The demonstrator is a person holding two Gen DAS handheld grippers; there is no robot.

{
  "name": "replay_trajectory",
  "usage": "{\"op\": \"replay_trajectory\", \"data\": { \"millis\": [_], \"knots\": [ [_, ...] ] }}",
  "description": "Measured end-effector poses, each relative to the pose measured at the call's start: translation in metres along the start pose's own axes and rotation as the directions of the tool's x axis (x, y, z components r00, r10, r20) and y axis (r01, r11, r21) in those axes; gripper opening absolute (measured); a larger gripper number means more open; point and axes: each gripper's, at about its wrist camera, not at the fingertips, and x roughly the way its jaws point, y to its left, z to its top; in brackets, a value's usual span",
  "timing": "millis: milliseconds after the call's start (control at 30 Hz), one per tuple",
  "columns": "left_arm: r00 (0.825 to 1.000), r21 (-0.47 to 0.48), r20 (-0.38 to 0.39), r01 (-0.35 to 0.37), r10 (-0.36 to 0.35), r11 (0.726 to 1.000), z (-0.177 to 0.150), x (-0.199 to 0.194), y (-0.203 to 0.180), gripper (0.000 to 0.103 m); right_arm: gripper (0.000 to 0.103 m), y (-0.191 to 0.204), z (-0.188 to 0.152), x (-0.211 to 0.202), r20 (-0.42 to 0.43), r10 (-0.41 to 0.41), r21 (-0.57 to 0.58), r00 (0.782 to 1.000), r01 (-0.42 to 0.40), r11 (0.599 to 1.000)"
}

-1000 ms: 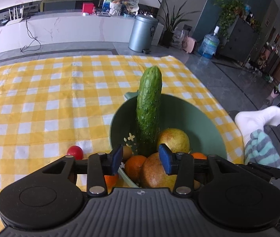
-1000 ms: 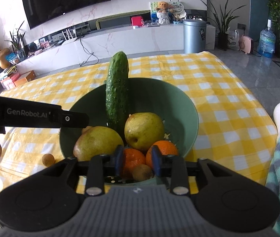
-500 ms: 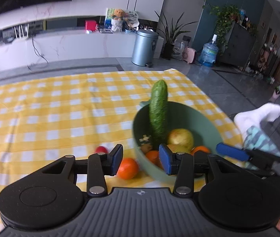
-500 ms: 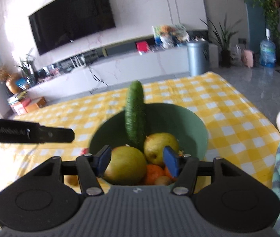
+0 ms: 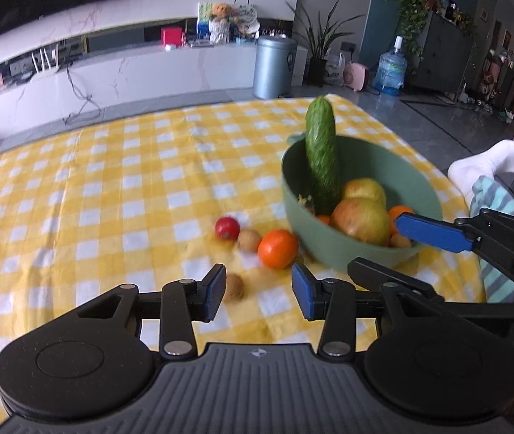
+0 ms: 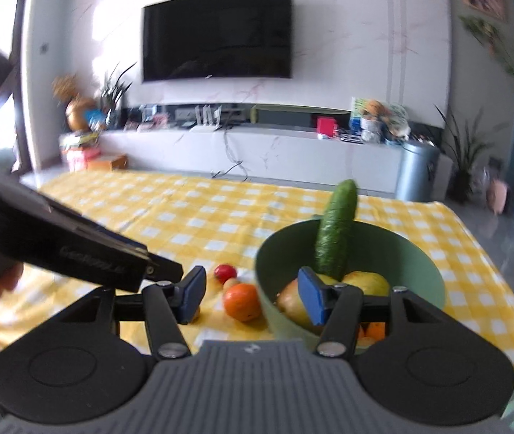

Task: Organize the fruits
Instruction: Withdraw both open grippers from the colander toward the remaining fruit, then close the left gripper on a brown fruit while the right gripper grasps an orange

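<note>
Bowl [image 5: 360, 166] already holds cucumber [image 5: 322, 155] and pears; beside it orange [image 5: 278, 249], tomato [image 5: 227, 228] and two brown fruits wait. Left gripper [image 5: 258, 291] open, empty; right gripper [image 6: 253, 294] closing, empty.

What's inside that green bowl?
In the green bowl a cucumber stands upright against the far wall, with two pears and some oranges in front. Whatever lies beneath the pile is covered.

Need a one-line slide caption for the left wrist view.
Open left gripper above checked cloth; loose orange beside green bowl holding cucumber.
</note>
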Motion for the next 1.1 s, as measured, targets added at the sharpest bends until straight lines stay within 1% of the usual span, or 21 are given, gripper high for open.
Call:
{"op": "replay_trajectory", "data": {
  "millis": [133, 233, 367, 467, 533, 600, 700, 833, 933, 1100],
  "knots": [
    [1.0, -0.024, -0.024, 0.004, -0.004, 1.0, -0.007, 0.006, 0.008, 0.05, 0.043, 0.015, -0.005, 0.008, -0.031, 0.005, -0.083, 0.999, -0.008, 0.996],
    [0.999, -0.033, -0.04, 0.008, -0.009, 0.999, -0.013, 0.012, 0.013, 0.05, 0.041, 0.023, -0.01, 0.018, -0.056, -0.014, -0.15, 0.998, 0.005, 0.989],
    [0.998, -0.031, -0.07, 0.003, -0.005, 1.0, -0.019, 0.026, 0.014, 0.05, 0.035, 0.032, -0.019, 0.031, -0.096, -0.037, -0.222, 0.995, 0.014, 0.975],
    [0.997, -0.021, -0.081, -0.005, 0.003, 1.0, -0.022, 0.038, 0.014, 0.049, 0.035, 0.038, -0.024, 0.036, -0.097, -0.056, -0.285, 0.994, 0.026, 0.958],
    [0.997, -0.024, -0.079, 0.008, -0.01, 1.0, -0.023, 0.045, 0.016, 0.048, 0.035, 0.042, -0.027, 0.041, -0.094, -0.064, -0.323, 0.993, 0.03, 0.946],
    [0.996, -0.027, -0.087, 0.007, -0.009, 1.0, -0.023, 0.052, 0.018, 0.047, 0.034, 0.045, -0.029, 0.045, -0.092, -0.072, -0.357, 0.993, 0.035, 0.933],
    [0.996, -0.032, -0.09, 0.0, -0.003, 0.999, -0.023, 0.061, 0.022, 0.046, 0.033, 0.052, -0.033, 0.049, -0.081, -0.087, -0.421, 0.993, 0.045, 0.906],
    [0.996, -0.052, -0.09, 0.0, -0.004, 0.999, -0.024, 0.069, 0.029, 0.046, 0.032, 0.06, -0.039, 0.055, -0.072, -0.116, -0.508, 0.991, 0.063, 0.859],
    [0.996, -0.054, -0.088, 0.003, -0.008, 0.999, -0.024, 0.074, 0.033, 0.041, 0.032, 0.063, -0.042, 0.061, -0.079, -0.136, -0.549, 0.988, 0.071, 0.833],
    [0.998, -0.057, -0.064, 0.021, -0.024, 0.998, -0.023, 0.074, 0.037, 0.037, 0.032, 0.064, -0.046, 0.072, -0.083, -0.177, -0.608, 0.981, 0.091, 0.789]
  ]
}}
